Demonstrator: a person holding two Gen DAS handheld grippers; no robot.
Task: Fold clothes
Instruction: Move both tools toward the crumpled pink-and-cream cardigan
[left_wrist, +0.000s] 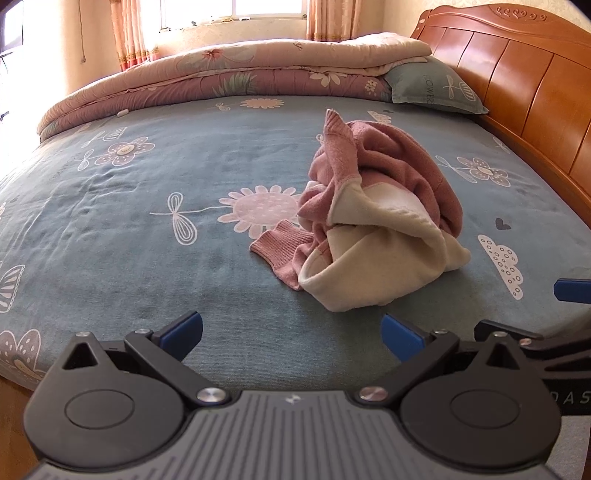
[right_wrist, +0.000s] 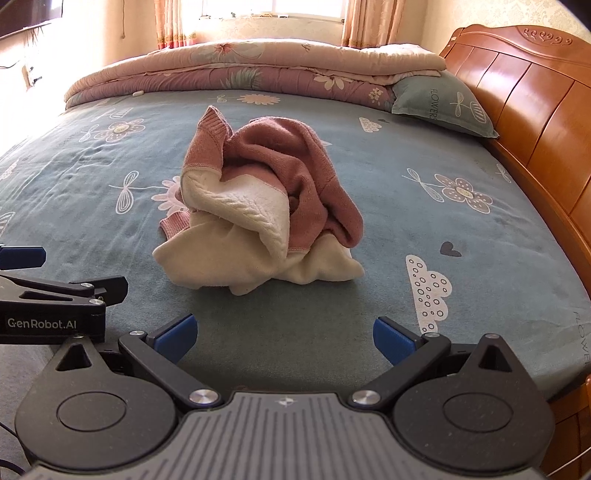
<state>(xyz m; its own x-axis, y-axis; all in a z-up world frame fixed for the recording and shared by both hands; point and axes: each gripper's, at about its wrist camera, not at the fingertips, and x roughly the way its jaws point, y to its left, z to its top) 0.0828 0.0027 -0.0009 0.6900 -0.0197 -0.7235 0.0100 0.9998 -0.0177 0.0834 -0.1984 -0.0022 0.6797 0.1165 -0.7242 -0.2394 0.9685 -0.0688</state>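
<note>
One crumpled pink-and-cream sweater (right_wrist: 258, 206) lies heaped mid-bed on the blue flowered sheet (left_wrist: 147, 240). Two claws, left claw (left_wrist: 291, 332) and right claw (right_wrist: 284, 334), hover near it, both spread wide and empty. Behind lie one folded quilt (left_wrist: 229, 74), one pillow (right_wrist: 443, 103), a wooden headboard (right_wrist: 535, 92) and a curtained window (left_wrist: 266, 7).

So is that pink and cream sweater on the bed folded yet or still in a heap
Still in a heap. The pink and cream knit sweater sits bunched, a ribbed cuff trailing onto the blue floral bedsheet; neither tool touches it.
</note>
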